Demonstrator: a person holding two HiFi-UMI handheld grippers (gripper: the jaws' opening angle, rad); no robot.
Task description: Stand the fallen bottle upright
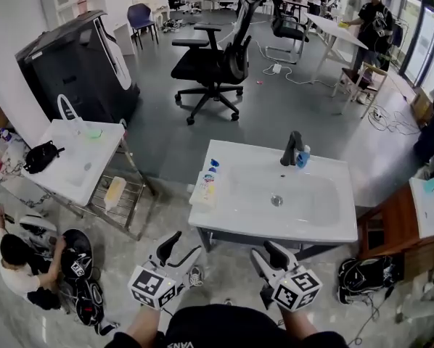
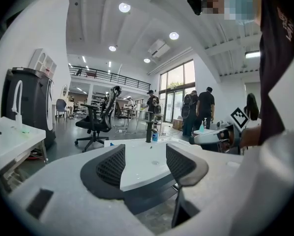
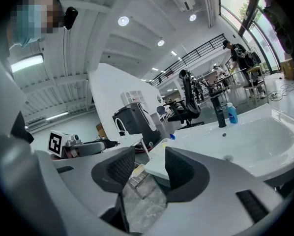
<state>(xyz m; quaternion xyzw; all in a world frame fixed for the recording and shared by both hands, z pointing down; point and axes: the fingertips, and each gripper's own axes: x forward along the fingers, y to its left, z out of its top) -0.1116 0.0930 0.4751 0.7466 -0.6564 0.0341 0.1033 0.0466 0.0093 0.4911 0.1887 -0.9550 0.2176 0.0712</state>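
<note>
Awaiting approach: fallen bottle (image 1: 207,185) lies on left rim of sink (image 1: 240,227); left gripper (image 1: 179,248), right gripper (image 1: 266,258) both agape, empty, well short; next, reach in

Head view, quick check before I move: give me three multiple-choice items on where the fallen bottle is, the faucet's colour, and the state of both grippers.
1. The fallen bottle lies: A) on the left rim of the sink; B) by the drain; C) on the floor.
2. The faucet is: A) white; B) black; C) red.
3. The left gripper and right gripper are: A) both shut; B) left shut on the bottle; C) both open, empty.
Answers: 1 A, it lies on its side on that rim; 2 B, dark against the white basin; 3 C, each gripper view shows jaws apart with nothing between.
</note>
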